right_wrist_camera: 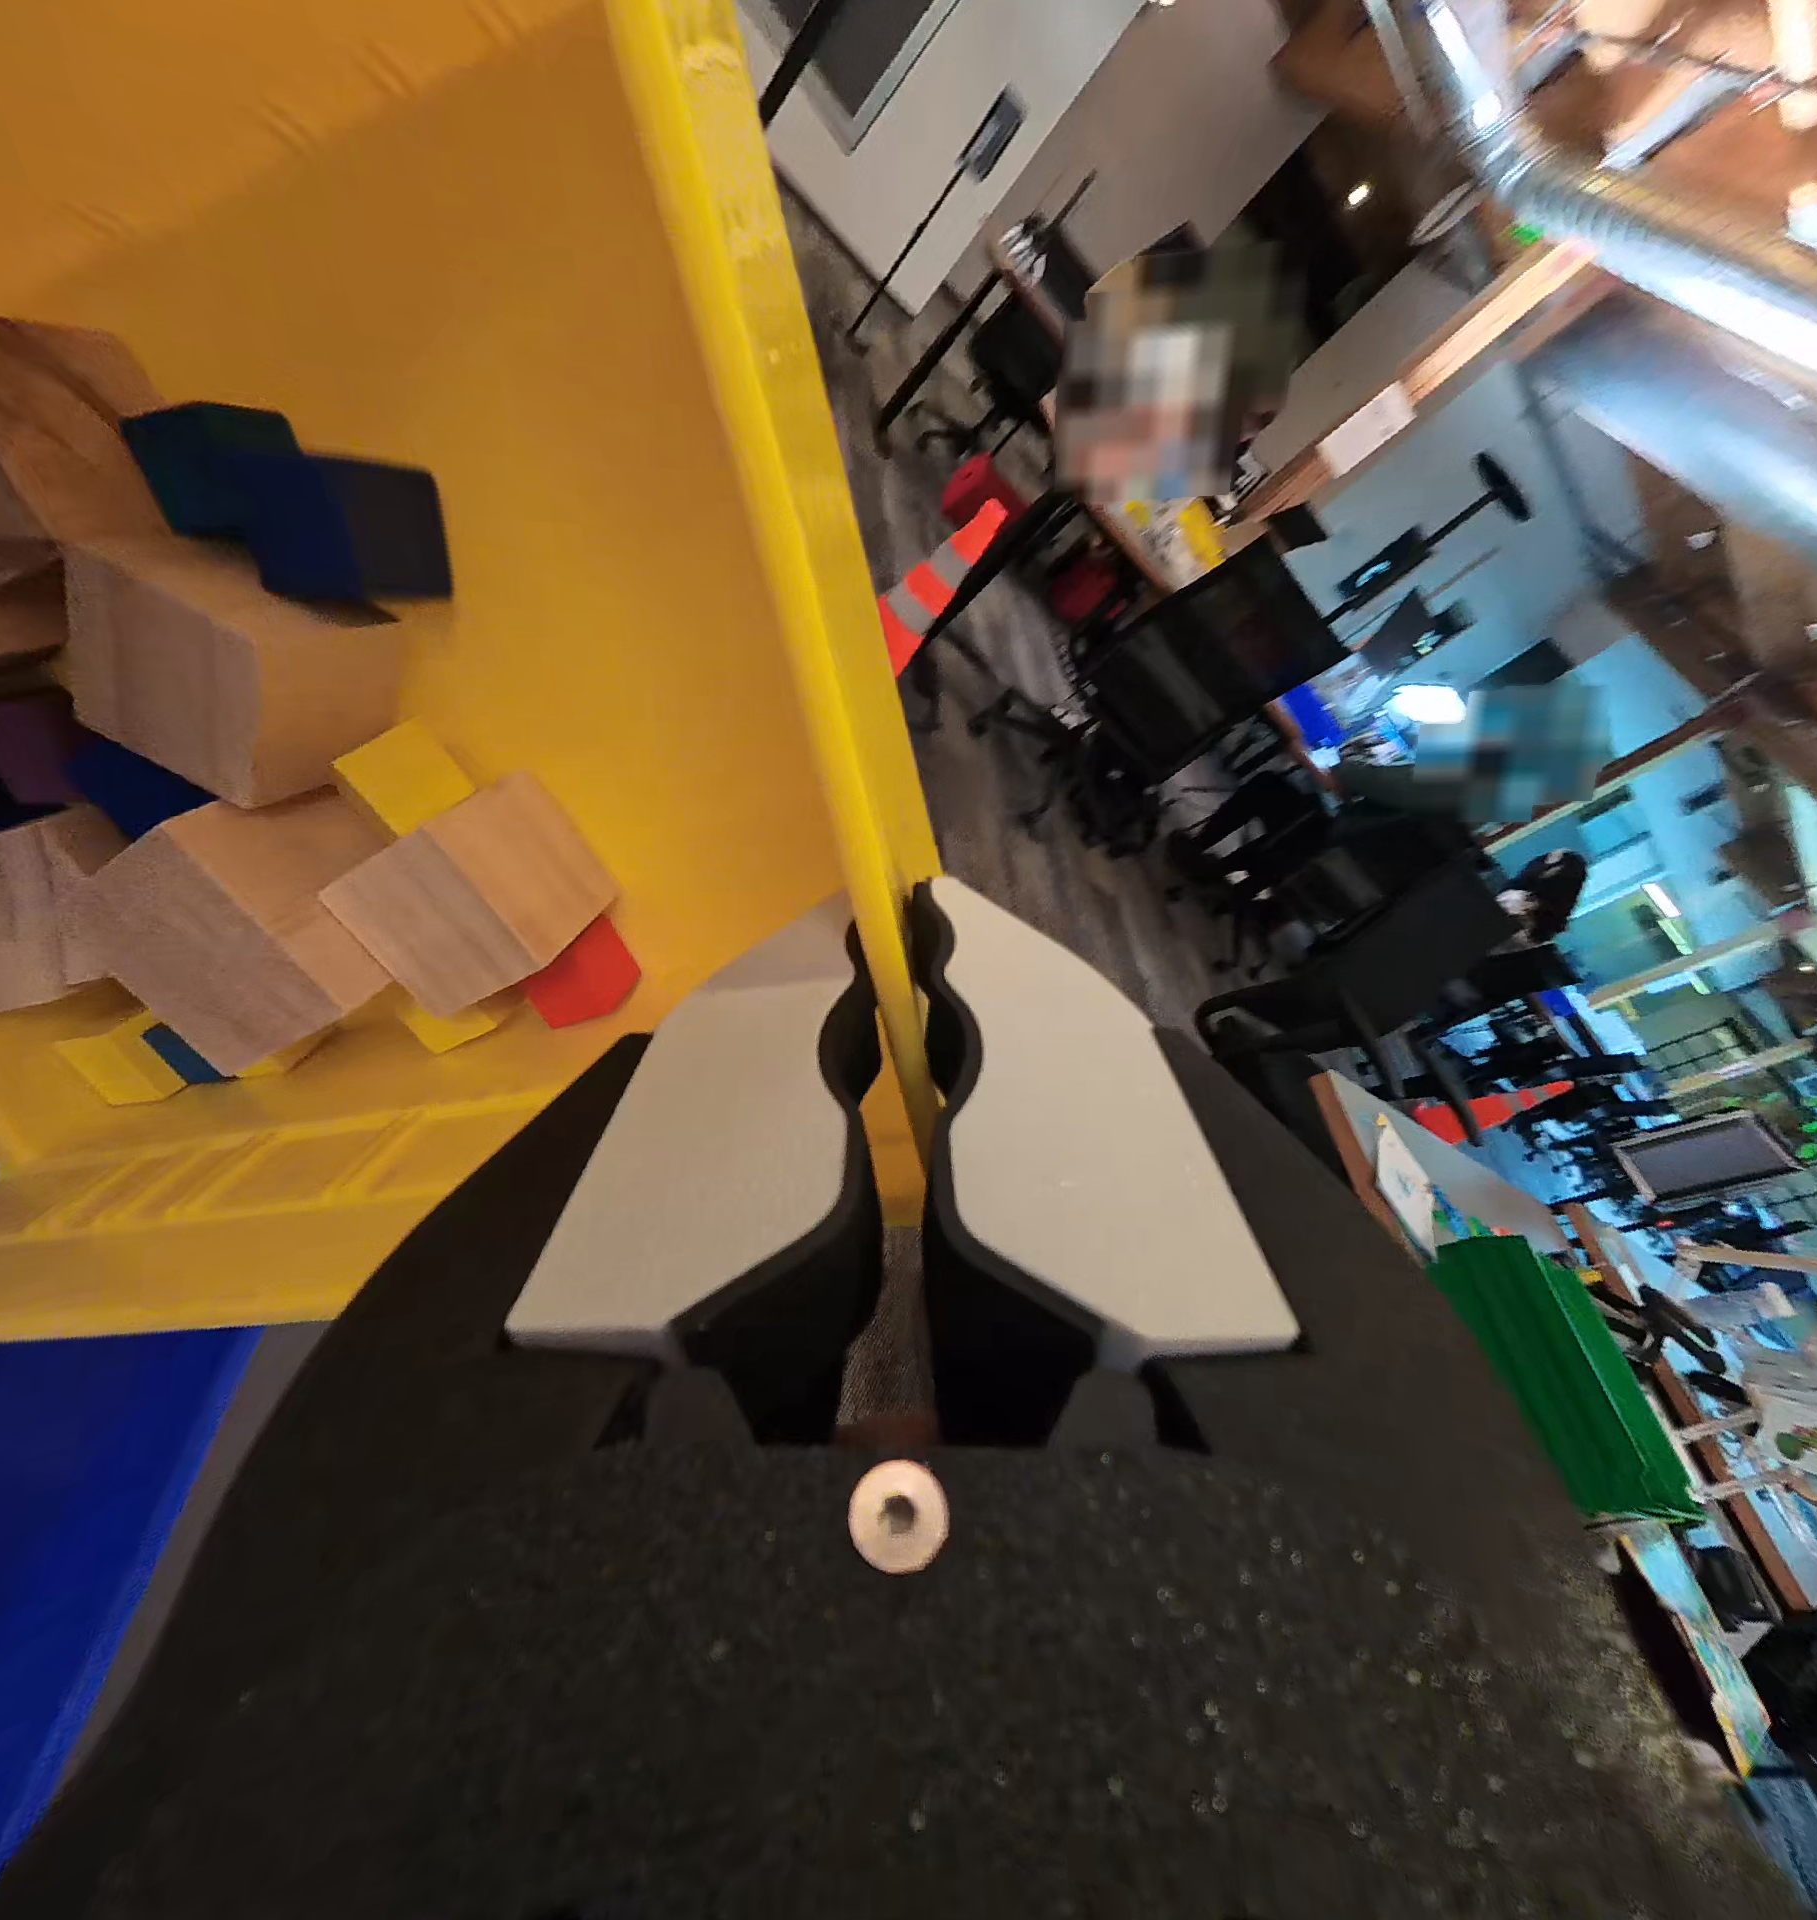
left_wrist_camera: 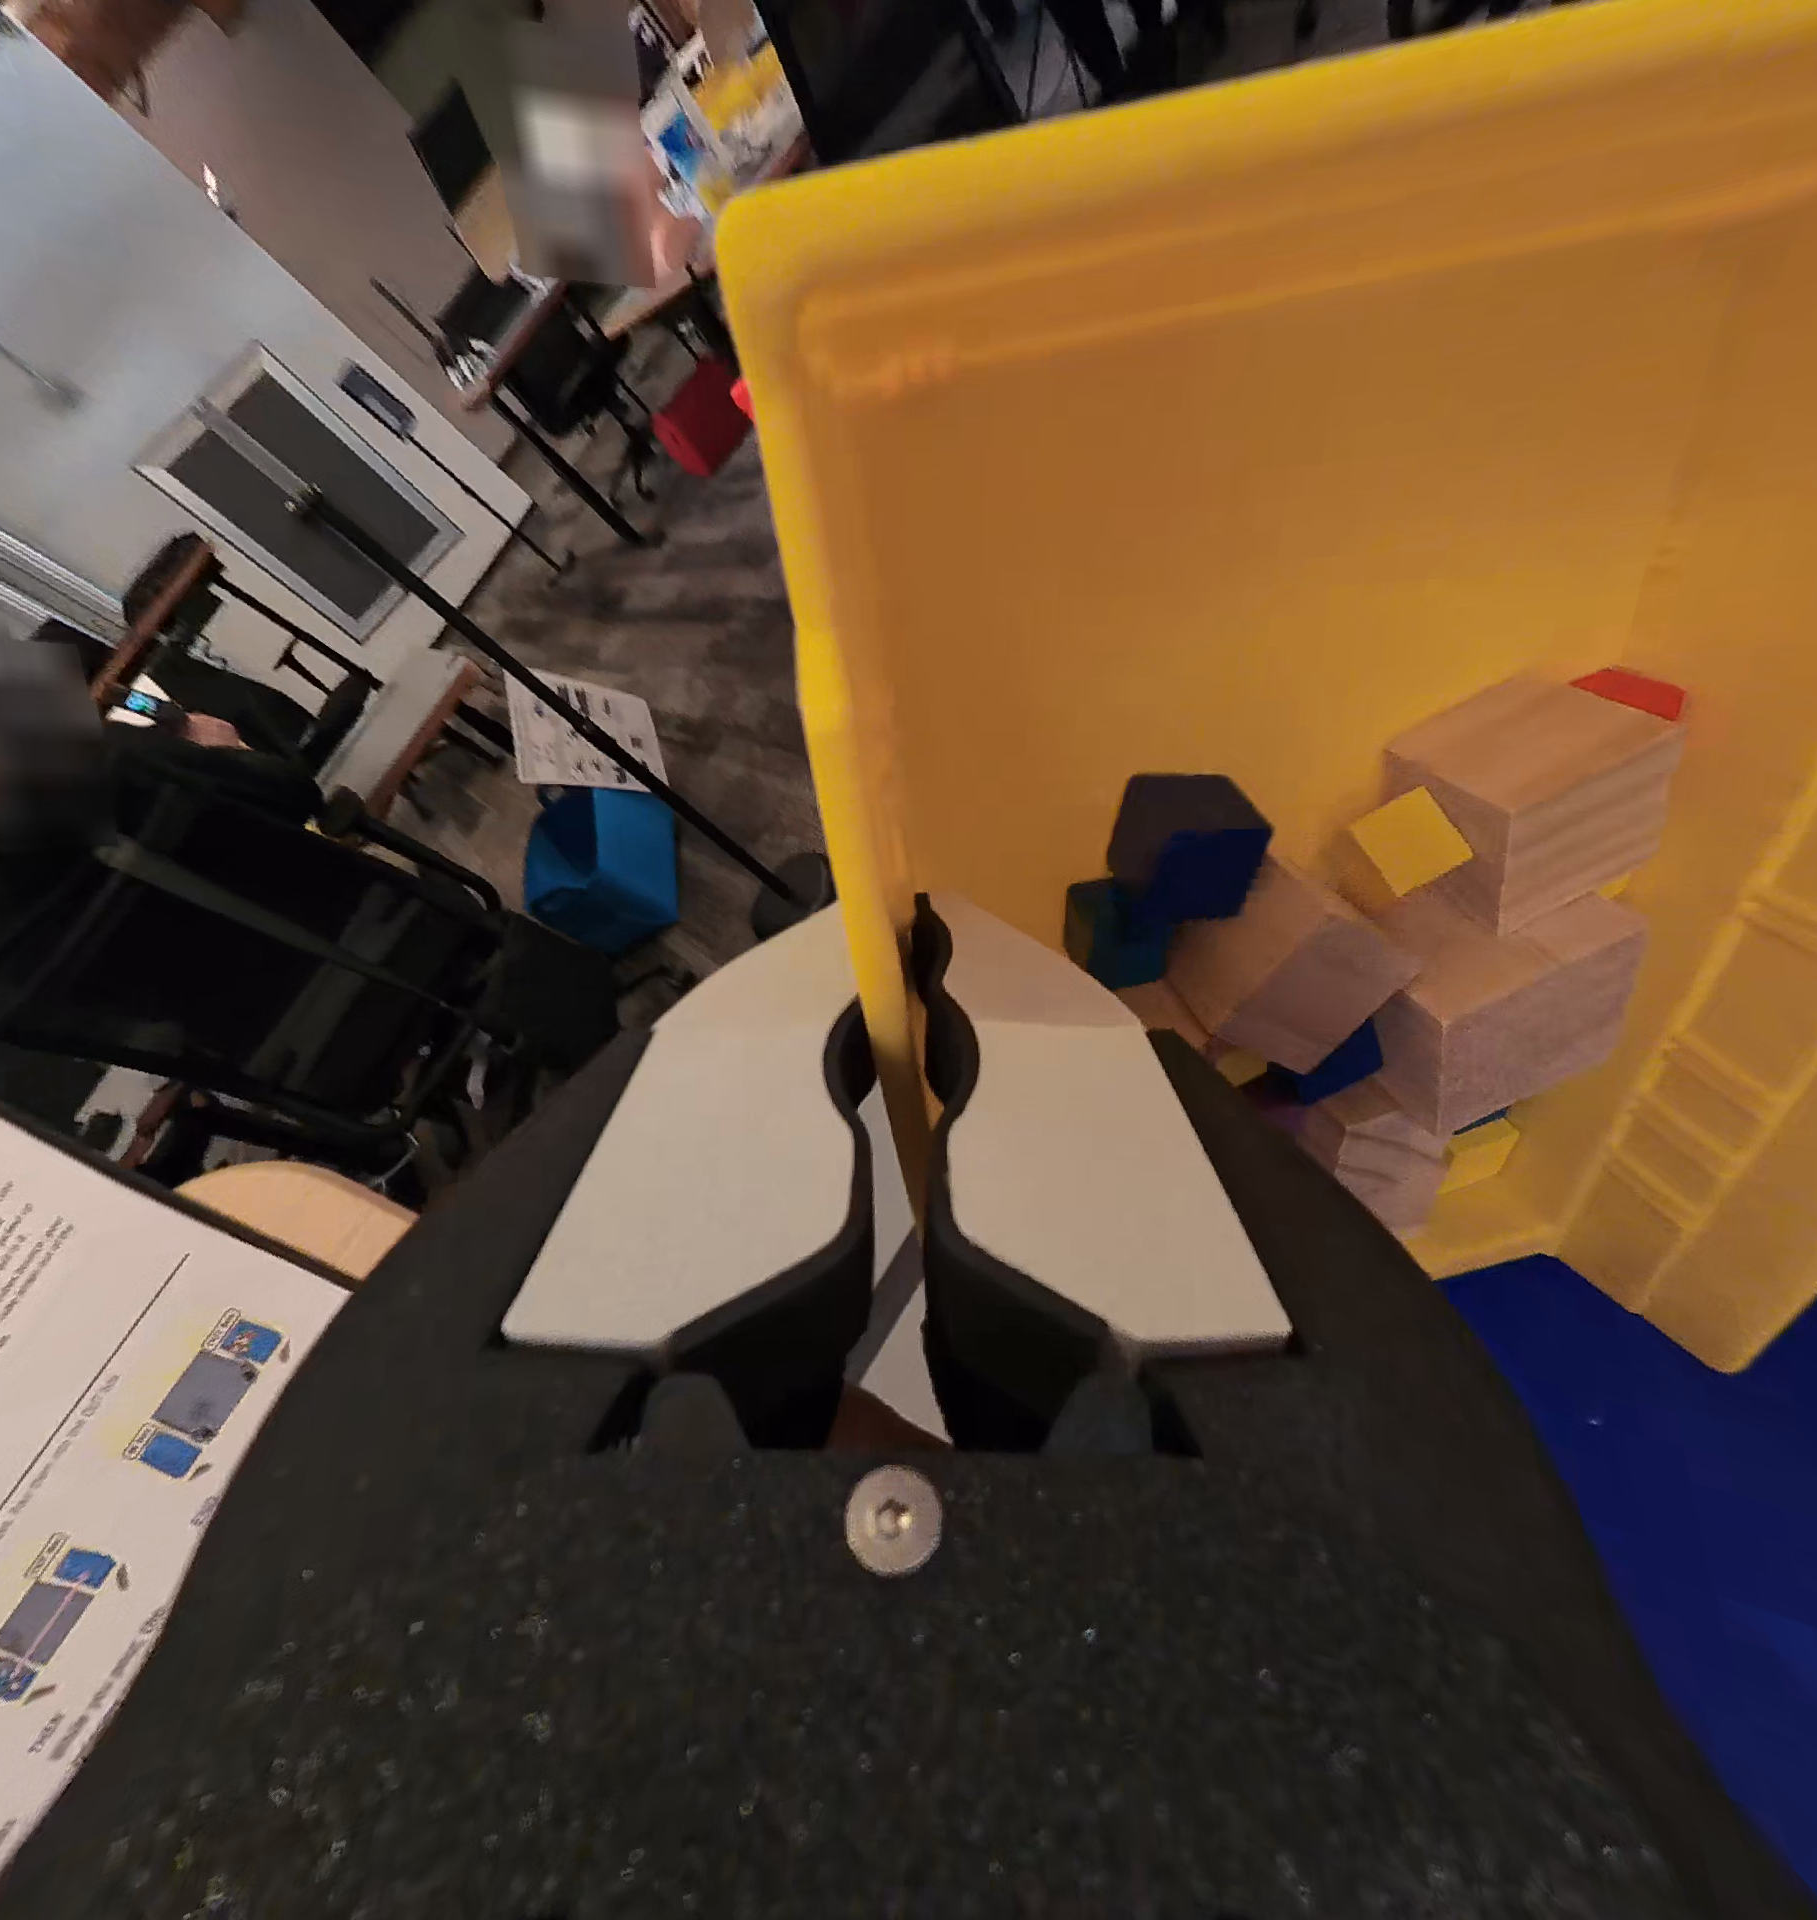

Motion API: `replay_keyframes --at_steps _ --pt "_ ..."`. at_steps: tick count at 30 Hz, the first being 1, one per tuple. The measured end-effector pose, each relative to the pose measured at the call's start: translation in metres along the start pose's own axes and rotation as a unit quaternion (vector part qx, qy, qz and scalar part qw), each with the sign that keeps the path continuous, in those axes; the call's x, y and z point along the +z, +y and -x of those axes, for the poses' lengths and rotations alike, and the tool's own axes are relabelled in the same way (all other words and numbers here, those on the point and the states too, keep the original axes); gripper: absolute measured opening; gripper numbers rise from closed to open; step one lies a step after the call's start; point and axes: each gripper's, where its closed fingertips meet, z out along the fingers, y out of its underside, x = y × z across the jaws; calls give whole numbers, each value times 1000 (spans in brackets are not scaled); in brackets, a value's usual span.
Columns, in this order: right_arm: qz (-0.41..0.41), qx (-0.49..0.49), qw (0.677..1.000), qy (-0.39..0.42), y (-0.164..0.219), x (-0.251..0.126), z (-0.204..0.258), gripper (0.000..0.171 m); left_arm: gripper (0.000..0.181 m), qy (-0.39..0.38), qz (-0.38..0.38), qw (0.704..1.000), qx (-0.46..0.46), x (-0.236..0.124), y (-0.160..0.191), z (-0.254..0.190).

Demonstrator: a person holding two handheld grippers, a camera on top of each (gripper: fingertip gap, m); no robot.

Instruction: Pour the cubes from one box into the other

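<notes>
While the yellow box (left_wrist_camera: 1247, 540) stands tipped steeply in the left wrist view, we see the left gripper (left_wrist_camera: 902, 997) clamped on its side wall, the thin yellow edge pinched between the two grey-faced fingers (left_wrist_camera: 717, 1164). Inside the box, the cubes (left_wrist_camera: 1455, 935) are heaped against its low end: large plain wooden ones mixed with small blue, yellow and red ones. Just beneath that end lies the blue box (left_wrist_camera: 1662, 1507), its inner surface filling the lower right. To the left we see a printed sheet (left_wrist_camera: 83, 1434) on a pale surface, and beyond it a room with patterned grey carpet (left_wrist_camera: 675, 644), black chairs, a blue bin (left_wrist_camera: 603, 862) on the floor and a red stool (left_wrist_camera: 701, 421) farther back.

In the right wrist view, the right gripper (right_wrist_camera: 909, 997) is likewise closed on the opposite wall of the yellow box (right_wrist_camera: 468, 260), the wall held between its fingers (right_wrist_camera: 1091, 1143). The cubes (right_wrist_camera: 239, 831) crowd toward the ribbed rim at lower left, and the blue box (right_wrist_camera: 62, 1538) shows below that rim. Past the wall we see the carpeted room tilted: an orange traffic cone (right_wrist_camera: 935, 587), black office chairs, a silver duct (right_wrist_camera: 1662, 281) overhead, and a green folder-like object (right_wrist_camera: 1558, 1382) on a cluttered table at right
</notes>
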Motion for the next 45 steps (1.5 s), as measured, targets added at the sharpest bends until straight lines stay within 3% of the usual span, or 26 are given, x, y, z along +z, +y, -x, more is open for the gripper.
replay_keyframes --at_steps 14,30,34,38,42,45 --pt "-117 -4 975 191 21 -58 28 4 3 -116 -148 982 34 -49 15 -30" --pt "-141 -2 964 224 11 -70 17 4 3 -143 -178 973 21 -61 -3 -20" --pt "-143 1 964 226 -17 -89 -13 4 3 -151 -196 969 13 -84 -37 -2" --pt "-144 -6 972 184 -75 -116 -46 4 3 -142 -189 972 -7 -121 -68 37" --pt "-98 -11 993 61 -140 -132 -47 4 3 -117 -122 986 5 -168 -69 84" --pt "-47 -15 996 -68 -188 -125 -14 4 3 -92 -18 996 7 -199 -36 125"
